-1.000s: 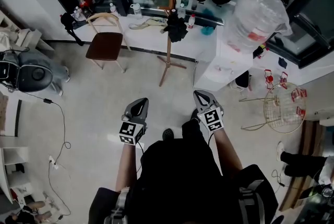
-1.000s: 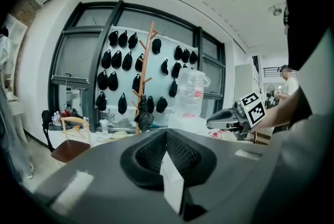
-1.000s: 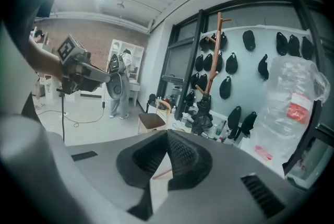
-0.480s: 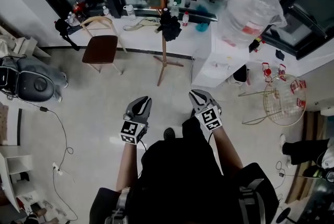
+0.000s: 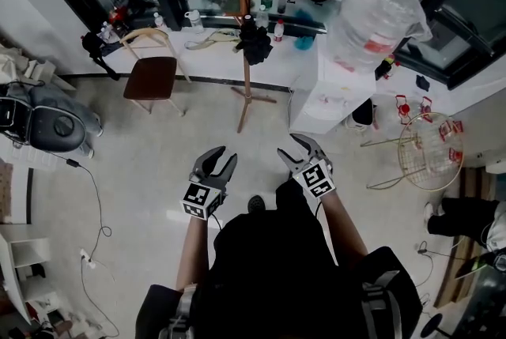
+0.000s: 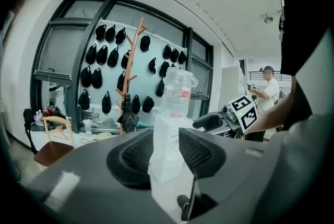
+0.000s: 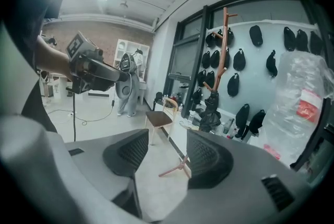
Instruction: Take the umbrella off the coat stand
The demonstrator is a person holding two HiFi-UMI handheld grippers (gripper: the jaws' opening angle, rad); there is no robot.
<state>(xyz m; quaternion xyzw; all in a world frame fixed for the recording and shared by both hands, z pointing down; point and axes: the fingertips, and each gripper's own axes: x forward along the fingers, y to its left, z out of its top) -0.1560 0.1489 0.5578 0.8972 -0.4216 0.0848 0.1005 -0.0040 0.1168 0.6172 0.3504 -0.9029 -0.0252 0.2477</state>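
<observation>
A black folded umbrella (image 5: 254, 41) hangs on the wooden coat stand (image 5: 245, 69) by the far wall, well ahead of both grippers. My left gripper (image 5: 215, 166) and right gripper (image 5: 299, 152) are held side by side over the floor, far short of the stand. Both sets of jaws are opening, with nothing between them. In the left gripper view the umbrella (image 6: 127, 116) hangs left of the left gripper (image 6: 166, 152). The right gripper view has the umbrella (image 7: 210, 110) on the stand (image 7: 223, 56), above the right gripper (image 7: 167, 152).
A wooden chair (image 5: 154, 73) stands left of the coat stand. A white water dispenser with a big bottle (image 5: 371, 21) is to its right, beside a wire basket (image 5: 427, 160). A cable (image 5: 95, 195) trails over the floor on the left. Black bags hang on the window wall (image 6: 104, 53).
Both grippers have gone from shut to open. The left gripper has edged forward a little, and the coat stand sits slightly higher in the head view.
</observation>
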